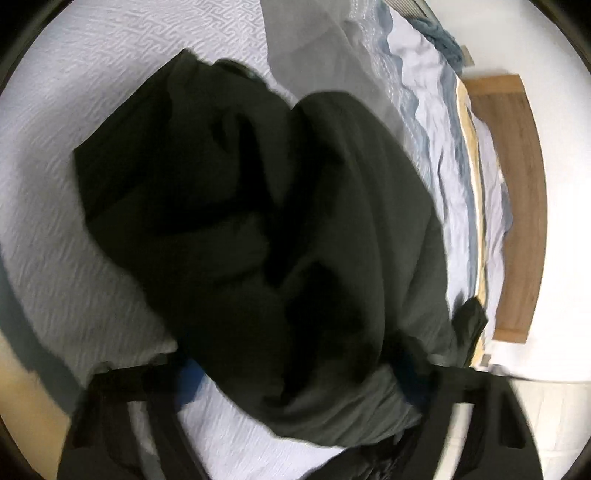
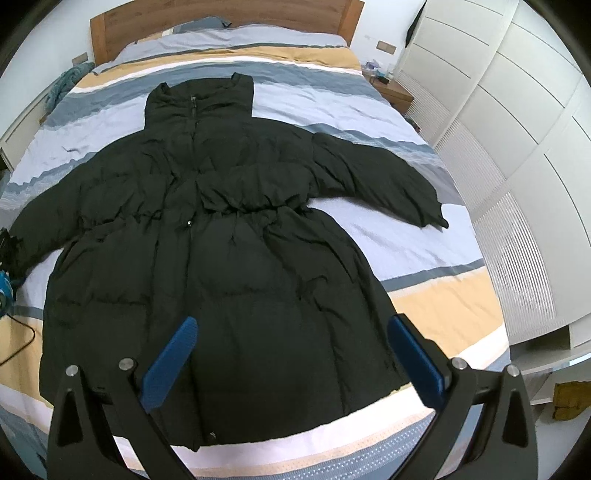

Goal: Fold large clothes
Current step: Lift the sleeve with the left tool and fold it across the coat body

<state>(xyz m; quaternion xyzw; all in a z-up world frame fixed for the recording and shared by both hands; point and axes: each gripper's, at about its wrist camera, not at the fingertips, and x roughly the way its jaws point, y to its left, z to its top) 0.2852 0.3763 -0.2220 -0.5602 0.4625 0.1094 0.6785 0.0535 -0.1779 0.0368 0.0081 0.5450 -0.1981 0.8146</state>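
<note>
A black puffer coat (image 2: 221,258) lies flat and front up on the bed, collar toward the headboard, both sleeves spread out. My right gripper (image 2: 293,320) hovers open over the coat's lower hem, its blue pads (image 2: 170,362) apart and holding nothing. In the blurred left wrist view, the bunched dark sleeve (image 1: 258,221) fills the gap of my left gripper (image 1: 299,376). The blue pads (image 1: 188,384) press against the cloth on both sides. The sleeve's cuff end lies on the pale bedding beyond the fingers.
The striped blue, white and tan duvet (image 2: 369,122) covers the bed, with a wooden headboard (image 2: 221,14) behind. White wardrobe doors (image 2: 517,129) stand close on the right. A nightstand (image 2: 395,92) sits by the headboard. A dark cable (image 2: 22,339) lies at the left edge.
</note>
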